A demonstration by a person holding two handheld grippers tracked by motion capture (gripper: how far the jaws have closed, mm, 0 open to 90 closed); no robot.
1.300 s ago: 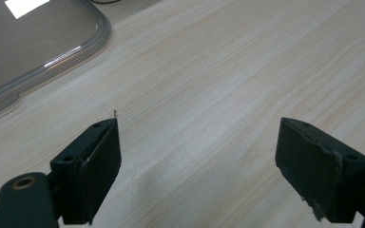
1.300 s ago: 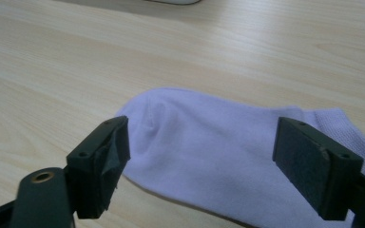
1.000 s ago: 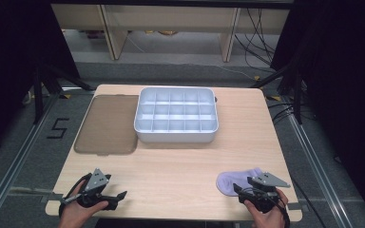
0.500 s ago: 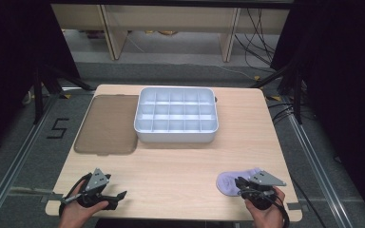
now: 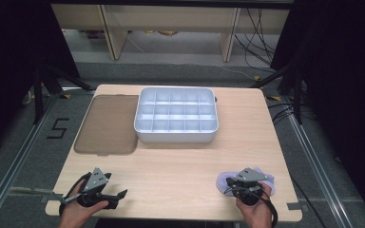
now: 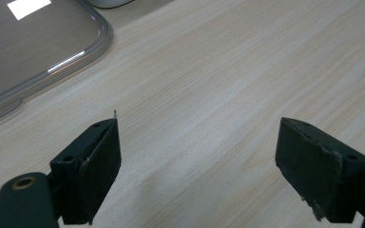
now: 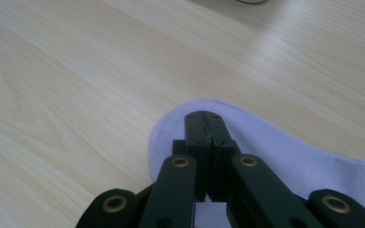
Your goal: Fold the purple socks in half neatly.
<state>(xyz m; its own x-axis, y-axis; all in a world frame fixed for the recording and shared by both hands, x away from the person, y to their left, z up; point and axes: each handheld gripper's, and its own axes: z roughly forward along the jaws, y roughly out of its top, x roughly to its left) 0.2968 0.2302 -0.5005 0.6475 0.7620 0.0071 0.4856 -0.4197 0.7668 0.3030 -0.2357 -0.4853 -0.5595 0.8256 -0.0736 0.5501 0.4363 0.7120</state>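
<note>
A: Pale wood table [image 5: 180, 166], dark room around it. Right gripper [image 7: 204, 118]: jaws have just closed and now meet flat, tips resting on the lilac sock [image 7: 285, 152]. Whether any fabric is pinched between them cannot be told.

B: Sock's position against the divided tray [image 5: 176, 115]?

A: Well apart from it, on the person's side and off toward the tray's right end, near the table's front edge. Left gripper [image 6: 199, 156] sits on the opposite side, below the brown lid [image 5: 107, 124] that lies just beside the tray; jaws wide apart, nothing between them, bare wood beneath.

B: Judgement for the step: confirm a real fold is caught before lifting. If the sock stays flat, reopen, press lower at the toe edge, close again. Lift slowly toward the tray.
</note>
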